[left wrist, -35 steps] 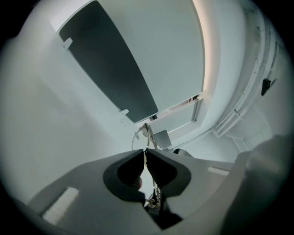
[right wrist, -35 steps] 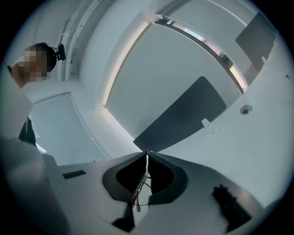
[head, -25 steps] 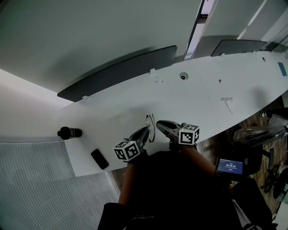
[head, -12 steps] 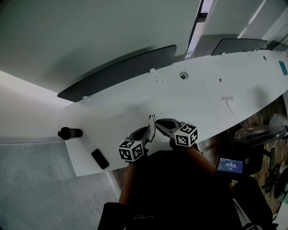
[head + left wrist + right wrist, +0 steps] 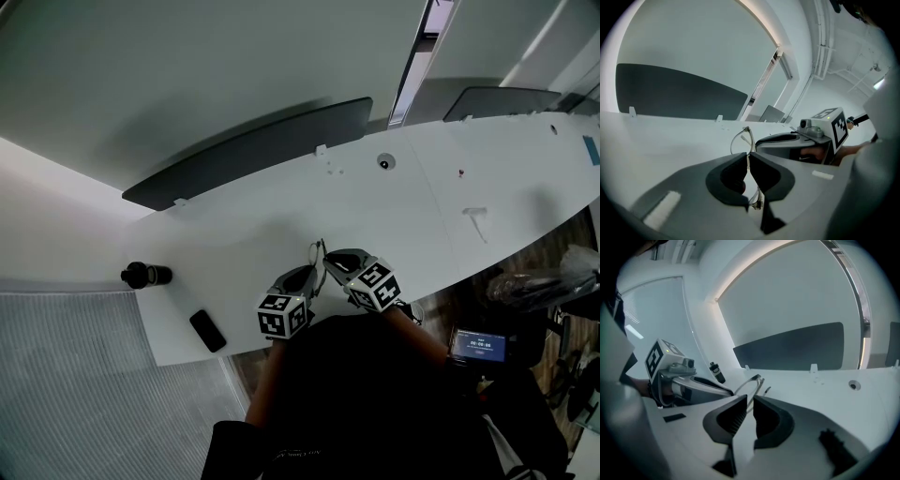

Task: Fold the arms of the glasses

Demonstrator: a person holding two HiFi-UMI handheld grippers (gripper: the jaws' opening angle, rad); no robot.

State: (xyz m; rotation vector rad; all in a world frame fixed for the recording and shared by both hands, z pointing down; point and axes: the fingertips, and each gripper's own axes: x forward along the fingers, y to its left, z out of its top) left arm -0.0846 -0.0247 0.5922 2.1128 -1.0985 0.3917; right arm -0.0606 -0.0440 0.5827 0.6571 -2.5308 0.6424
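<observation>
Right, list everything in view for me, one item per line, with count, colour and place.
table: one, white, long, running across the head view
glasses: one pair, thin pale frame, held above the table's near edge between both grippers
phone: one, black, flat on the table's near left corner
bottle: one, black, lying at the table's left end
divider panels: two, dark, along the table's far side
round port: one, dark centre, set in the tabletop
T-shaped piece: one, white, on the table's right part
screen: one, lit blue, below the table at right
left hand-held gripper: one, grey, jaws closed on the glasses
right hand-held gripper: one, grey, jaws closed on the glasses
</observation>
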